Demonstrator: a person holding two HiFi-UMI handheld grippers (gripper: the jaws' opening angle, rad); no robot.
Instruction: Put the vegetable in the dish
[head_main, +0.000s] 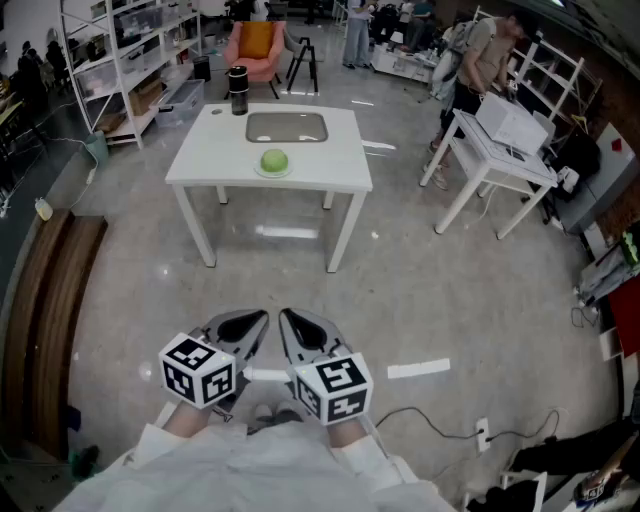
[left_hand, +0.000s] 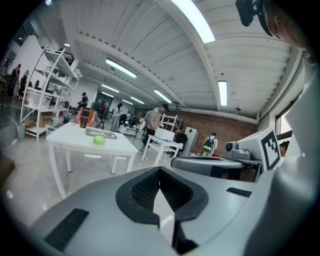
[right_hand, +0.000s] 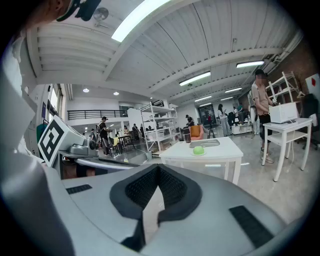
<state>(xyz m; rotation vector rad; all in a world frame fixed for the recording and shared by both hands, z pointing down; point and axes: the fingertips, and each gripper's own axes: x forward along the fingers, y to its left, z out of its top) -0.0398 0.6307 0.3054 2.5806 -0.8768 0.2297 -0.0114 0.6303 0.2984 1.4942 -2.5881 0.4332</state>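
Both tongs are held low and close in front of the person. The left tongs (head_main: 252, 322) and the right tongs (head_main: 292, 320) lean inward so that their tips come near each other over the floor. Each pair is pressed together on nothing. In the left gripper view the dark ribbed pads (left_hand: 145, 187) meet at the tip with only floor showing behind them, and the right gripper view shows its pads (right_hand: 172, 186) meeting the same way.

The vegetable (head_main: 274, 160), a round green one (too small to name more closely), sits well ahead of both tips, almost straight along the line between them. It lies near the closer edge of a white table (head_main: 335, 165) and seems to rest on a small pale saucer (head_main: 259, 171). Just beyond it, farther from the tongs, lies a shallow grey tray (head_main: 300, 128), apparently bare. A dark cup (head_main: 237, 90) stands past the tray, off toward the left tongs' side.

If the grey tray is the dish meant, as I judge, nothing of the task is done. The vegetable is untouched and apart from the tray, and neither pair is within reach. Everything is left: the approach to the table, opening one pair, the pinch, the short carry and the release.
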